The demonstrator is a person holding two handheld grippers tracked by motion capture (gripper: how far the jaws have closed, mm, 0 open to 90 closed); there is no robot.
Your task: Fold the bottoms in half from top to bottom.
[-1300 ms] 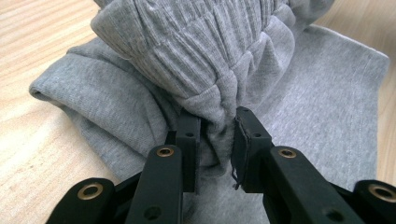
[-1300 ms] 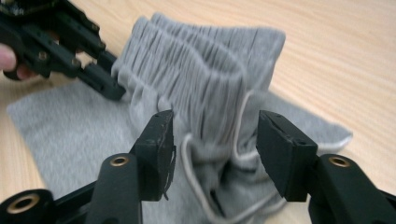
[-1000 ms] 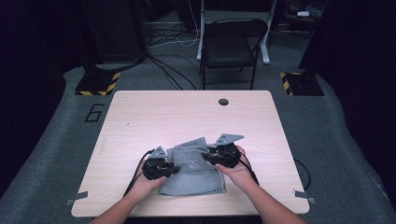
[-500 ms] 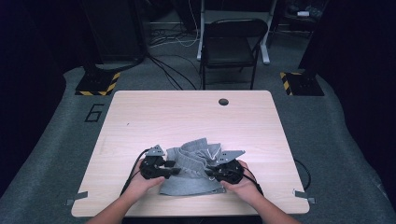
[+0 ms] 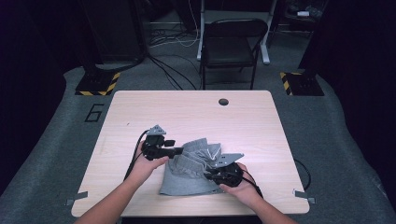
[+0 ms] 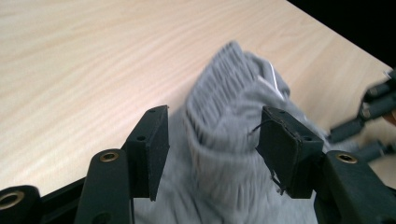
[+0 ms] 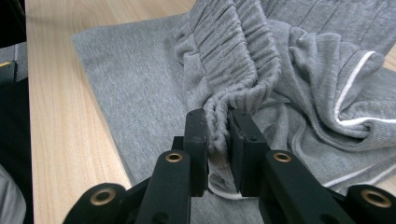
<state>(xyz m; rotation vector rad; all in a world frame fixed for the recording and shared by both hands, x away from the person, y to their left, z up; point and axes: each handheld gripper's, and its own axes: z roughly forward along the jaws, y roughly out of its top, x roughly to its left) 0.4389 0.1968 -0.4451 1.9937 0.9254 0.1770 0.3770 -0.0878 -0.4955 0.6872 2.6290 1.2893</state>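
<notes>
The grey garment [image 5: 187, 179] lies bunched on the tabletop [image 5: 243, 121] near its front edge; a chair [image 5: 231, 44] stands beyond. The right gripper [image 7: 217, 135] clamps its ribbed waistband, seen in the right gripper view. The left gripper [image 6: 212, 149] has just been opening, its jaws released around the fabric.

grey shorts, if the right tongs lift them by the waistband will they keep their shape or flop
Probably flop: the shorts lie crumpled in soft folds on the table. The ribbed waistband bunches where the right tongs pinch it, so it likely stretches and sags. They look light, and should drag rather than slide cleanly if pushed.
</notes>
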